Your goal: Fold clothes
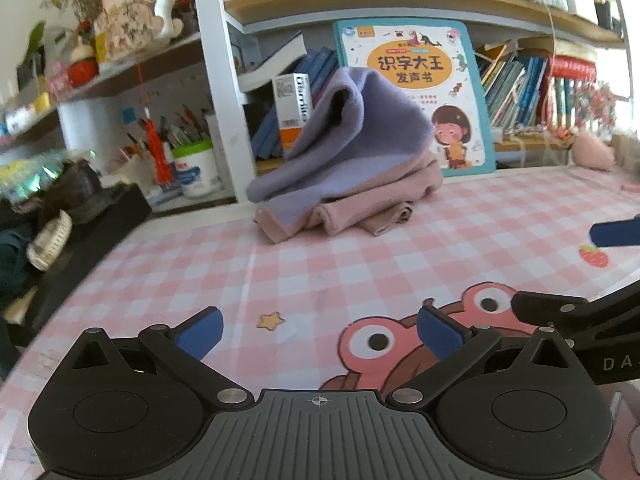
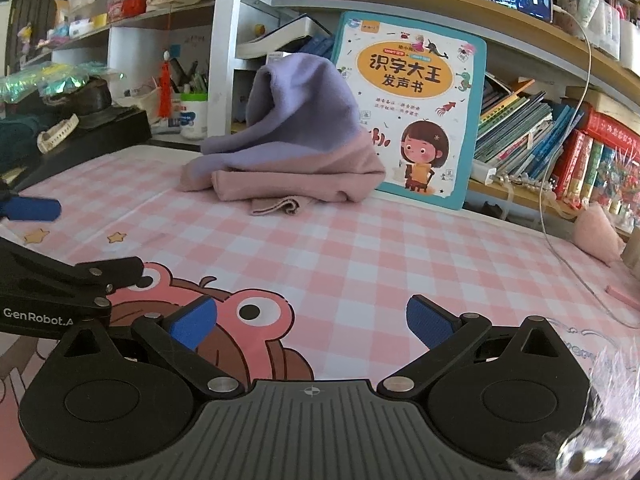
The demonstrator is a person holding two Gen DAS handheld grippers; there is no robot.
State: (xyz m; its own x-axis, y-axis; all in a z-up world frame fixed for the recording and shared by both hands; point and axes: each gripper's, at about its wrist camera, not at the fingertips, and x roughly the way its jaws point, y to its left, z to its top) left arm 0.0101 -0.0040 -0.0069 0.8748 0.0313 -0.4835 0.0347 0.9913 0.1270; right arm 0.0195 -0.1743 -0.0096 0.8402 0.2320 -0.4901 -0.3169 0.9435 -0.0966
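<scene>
A purple and pink garment (image 1: 352, 168) lies crumpled in a heap at the far side of the pink checked table (image 1: 248, 264), peaked up against a children's book. It also shows in the right wrist view (image 2: 296, 148). My left gripper (image 1: 318, 332) is open and empty, low over the table's near part, well short of the garment. My right gripper (image 2: 312, 322) is open and empty beside it, also short of the garment. Each gripper shows at the edge of the other's view.
A large children's book (image 1: 420, 92) leans on the shelf behind the garment. Shelves hold books (image 2: 520, 128) and a white pen tub (image 1: 196, 168). A black box (image 1: 80, 232) sits at the left edge. A white cable (image 2: 560, 248) and pink pouch (image 2: 596, 232) lie right.
</scene>
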